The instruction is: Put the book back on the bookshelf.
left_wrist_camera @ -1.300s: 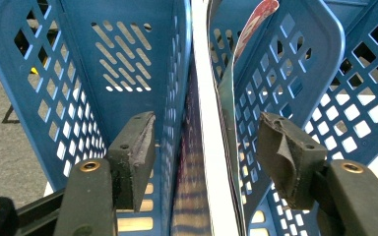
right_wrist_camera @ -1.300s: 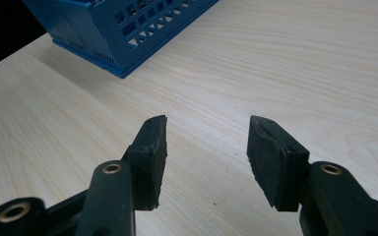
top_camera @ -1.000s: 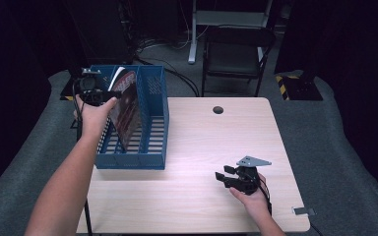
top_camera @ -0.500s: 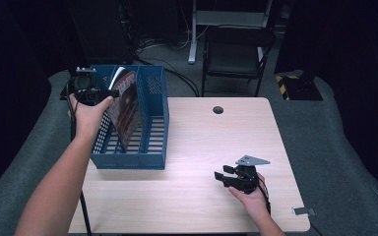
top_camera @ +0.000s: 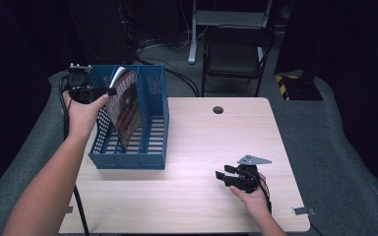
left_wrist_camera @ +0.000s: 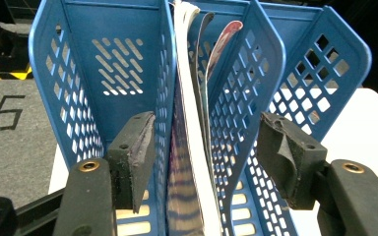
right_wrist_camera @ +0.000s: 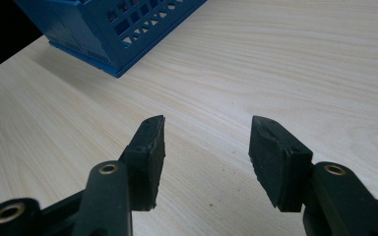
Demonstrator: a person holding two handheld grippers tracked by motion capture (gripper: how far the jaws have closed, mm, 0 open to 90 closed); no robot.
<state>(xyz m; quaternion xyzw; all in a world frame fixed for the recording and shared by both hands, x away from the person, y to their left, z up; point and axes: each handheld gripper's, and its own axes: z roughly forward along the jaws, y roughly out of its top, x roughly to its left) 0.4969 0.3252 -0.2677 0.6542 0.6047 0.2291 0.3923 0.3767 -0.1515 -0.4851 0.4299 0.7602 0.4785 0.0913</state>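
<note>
While my left gripper (left_wrist_camera: 204, 147) hovers with jaws apart around the glossy magazines (left_wrist_camera: 192, 162) standing in the blue perforated plastic file rack (top_camera: 153, 123), lifting carelessly could snag a divider and tip it; my right gripper (right_wrist_camera: 206, 152) rests apart, empty, on the pale wooden table (right_wrist_camera: 275, 59).

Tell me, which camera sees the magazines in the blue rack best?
The left gripper view: the magazines stand edge-on right in front of it, in the middle slot of the blue rack. The high view shows one cover leaning in the rack, smaller. The right gripper view catches just the rack's corner.
</note>
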